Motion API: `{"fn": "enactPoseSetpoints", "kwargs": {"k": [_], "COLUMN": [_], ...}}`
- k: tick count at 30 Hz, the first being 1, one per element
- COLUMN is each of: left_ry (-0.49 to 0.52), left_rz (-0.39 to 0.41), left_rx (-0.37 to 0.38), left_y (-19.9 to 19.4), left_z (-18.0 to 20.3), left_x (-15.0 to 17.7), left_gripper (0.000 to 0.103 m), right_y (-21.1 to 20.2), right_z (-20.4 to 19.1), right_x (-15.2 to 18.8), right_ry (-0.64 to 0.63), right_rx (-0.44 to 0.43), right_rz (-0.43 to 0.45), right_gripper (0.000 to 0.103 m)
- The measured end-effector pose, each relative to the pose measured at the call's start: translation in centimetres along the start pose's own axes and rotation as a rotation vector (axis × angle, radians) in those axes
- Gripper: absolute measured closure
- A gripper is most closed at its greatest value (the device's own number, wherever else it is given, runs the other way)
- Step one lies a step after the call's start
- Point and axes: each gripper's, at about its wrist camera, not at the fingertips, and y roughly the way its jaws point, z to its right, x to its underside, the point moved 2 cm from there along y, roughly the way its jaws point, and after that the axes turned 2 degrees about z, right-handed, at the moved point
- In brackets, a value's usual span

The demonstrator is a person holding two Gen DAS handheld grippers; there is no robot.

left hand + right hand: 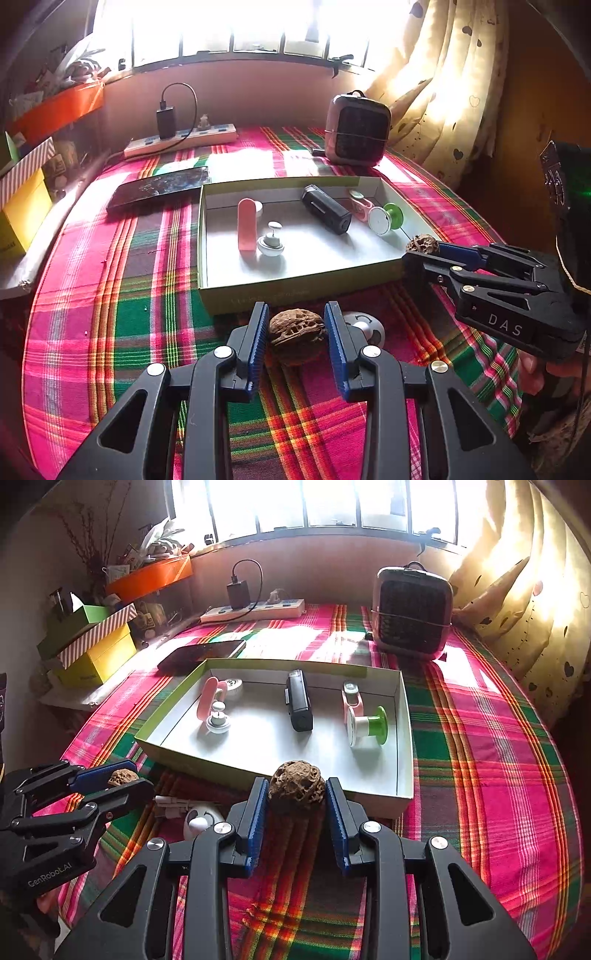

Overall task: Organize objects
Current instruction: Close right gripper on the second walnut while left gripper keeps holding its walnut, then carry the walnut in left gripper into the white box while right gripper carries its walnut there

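A shallow box (295,286) (405,738) with green walls and a white floor sits on the plaid cloth. Inside lie a pink case (246,229), a white knob (270,243), a black device (325,208) and a green-and-white spool (386,219). My left gripper (296,330) (118,781) is shut on a brown walnut (296,334) just before the box's near wall. My right gripper (296,801) (424,249) is shut on a second walnut (296,781) (422,243) held over the box's near right corner.
A white round gadget (364,326) (199,821) lies on the cloth by the left gripper. Behind the box are a black phone (159,188), a power strip (181,140) with a charger, and a small heater (356,129). Stacked boxes (96,646) stand left; curtain right.
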Motion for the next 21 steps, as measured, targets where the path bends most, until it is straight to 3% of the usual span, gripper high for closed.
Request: {"fn": "enactPoseSetpoints", "kwargs": {"k": [21], "left_ry": [-0.019], "left_rz": [-0.003], "left_rx": [-0.023], "left_y": [2.9], "left_z": [-1.5], "left_x": [-3.5], "left_gripper": [0.074], "right_y": [3.6], "right_z": [0.5], "right_x": [-5.8], "right_ry": [-0.056], "right_rx": [-0.051], "right_rz": [0.004], "right_gripper": [0.070]}}
